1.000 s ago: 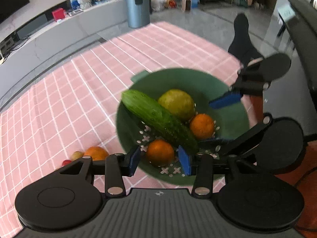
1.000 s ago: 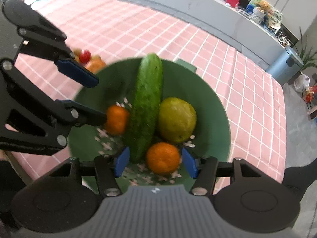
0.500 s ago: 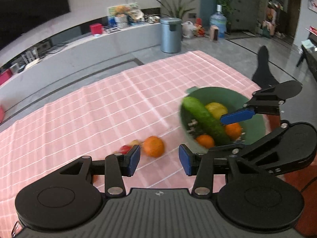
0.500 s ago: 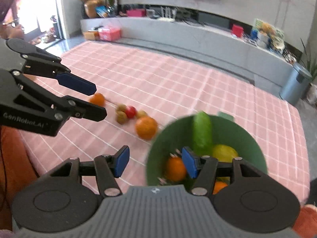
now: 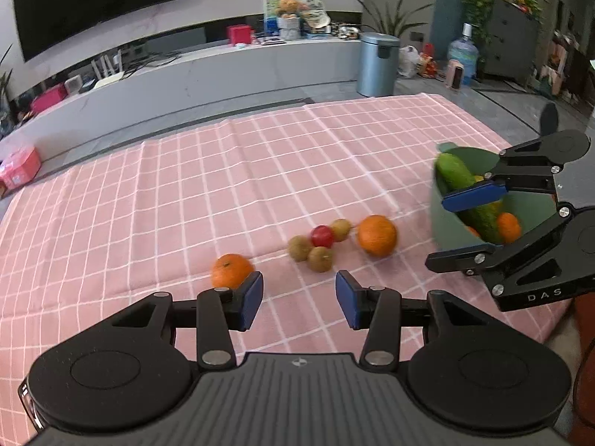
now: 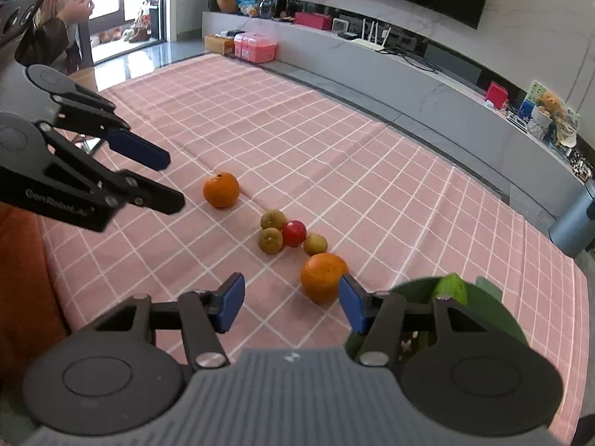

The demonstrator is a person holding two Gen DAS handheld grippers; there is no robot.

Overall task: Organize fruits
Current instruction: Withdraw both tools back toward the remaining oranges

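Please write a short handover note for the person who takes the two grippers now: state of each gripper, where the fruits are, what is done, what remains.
Left gripper: open, empty, above the cloth.
Right gripper: open, empty, near the bowl.
Green bowl, table's right end: holds a cucumber and oranges.
On the pink tablecloth: small orange, large orange, red fruit, three brownish-green fruits.
Done: some produce is in the bowl.
Left: probably the six loose fruits.

Both grippers are wearing matte black linkage arms, silver screws and blue pads point(image 5: 250, 299). Left gripper point(image 6: 147, 182) is showing pale "GenRobot.AI" lettering; right gripper point(image 5: 450, 230) is showing "DAS".
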